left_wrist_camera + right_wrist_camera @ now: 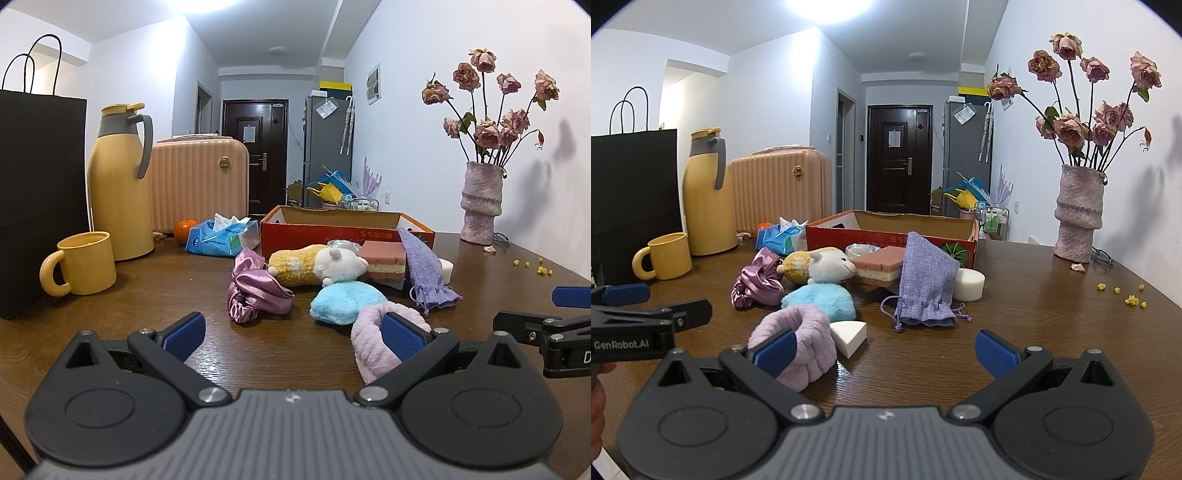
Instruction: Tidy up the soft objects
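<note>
Soft things lie heaped on the brown table in front of a red cardboard box [332,230] [886,234]: a yellow and white plush toy [317,266] [820,266], a blue fluffy pad [343,301] [822,299], a shiny purple scrunchie [255,291] [757,282], a lilac towel band [373,350] [809,332], a purple knit pouch [424,273] [925,284], a pink layered sponge [384,258] [882,267], a round white sponge [968,284] and a white wedge sponge [849,336]. My left gripper [293,338] is open, its right finger against the band. My right gripper [884,352] is open beside the band.
A yellow mug [83,264], a yellow thermos [118,184], a black paper bag [37,203], a tissue pack [221,238] and an orange [184,230] stand at the left. A vase of dried roses [1078,214] stands at the right, with yellow crumbs [1126,295] nearby.
</note>
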`<state>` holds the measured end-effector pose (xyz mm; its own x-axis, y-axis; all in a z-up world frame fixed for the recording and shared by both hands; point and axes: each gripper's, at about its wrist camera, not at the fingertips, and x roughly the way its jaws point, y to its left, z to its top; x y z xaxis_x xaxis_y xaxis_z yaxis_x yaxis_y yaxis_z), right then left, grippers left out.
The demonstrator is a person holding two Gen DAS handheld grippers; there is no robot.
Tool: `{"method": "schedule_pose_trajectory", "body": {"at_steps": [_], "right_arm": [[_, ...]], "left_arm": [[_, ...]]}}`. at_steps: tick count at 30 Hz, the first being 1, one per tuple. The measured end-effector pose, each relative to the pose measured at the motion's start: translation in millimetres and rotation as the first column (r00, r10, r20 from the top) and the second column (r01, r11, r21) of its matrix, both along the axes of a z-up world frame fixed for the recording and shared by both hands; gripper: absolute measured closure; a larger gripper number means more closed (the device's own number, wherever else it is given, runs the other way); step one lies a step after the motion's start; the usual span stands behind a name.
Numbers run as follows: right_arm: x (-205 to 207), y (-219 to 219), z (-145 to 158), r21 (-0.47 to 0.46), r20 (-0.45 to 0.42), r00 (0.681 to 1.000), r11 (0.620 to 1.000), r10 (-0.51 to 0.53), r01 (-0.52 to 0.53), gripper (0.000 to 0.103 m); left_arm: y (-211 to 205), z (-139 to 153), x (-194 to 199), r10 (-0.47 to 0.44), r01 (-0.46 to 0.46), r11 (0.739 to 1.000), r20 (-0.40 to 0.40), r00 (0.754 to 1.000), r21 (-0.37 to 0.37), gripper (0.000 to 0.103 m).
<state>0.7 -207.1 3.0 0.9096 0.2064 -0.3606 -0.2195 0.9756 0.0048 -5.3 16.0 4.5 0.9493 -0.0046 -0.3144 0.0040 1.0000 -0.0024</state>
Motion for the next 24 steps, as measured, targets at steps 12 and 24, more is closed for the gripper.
{"method": "schedule_pose_trajectory", "body": {"at_steps": [12, 24], "right_arm": [[1, 3, 0, -0.006, -0.002, 1.0, 1.0, 0.002, -0.002, 0.0], [5, 10, 1, -0.022, -0.01, 1.0, 1.0, 0.011, -0.011, 0.0]], "left_arm": [[1, -1, 0, 0.001, -0.001, 1.0, 0.0, 1.0, -0.005, 0.0], [10, -4, 2, 0.016, -0.016, 1.0, -0.006, 1.0, -0.018, 0.0]]}}
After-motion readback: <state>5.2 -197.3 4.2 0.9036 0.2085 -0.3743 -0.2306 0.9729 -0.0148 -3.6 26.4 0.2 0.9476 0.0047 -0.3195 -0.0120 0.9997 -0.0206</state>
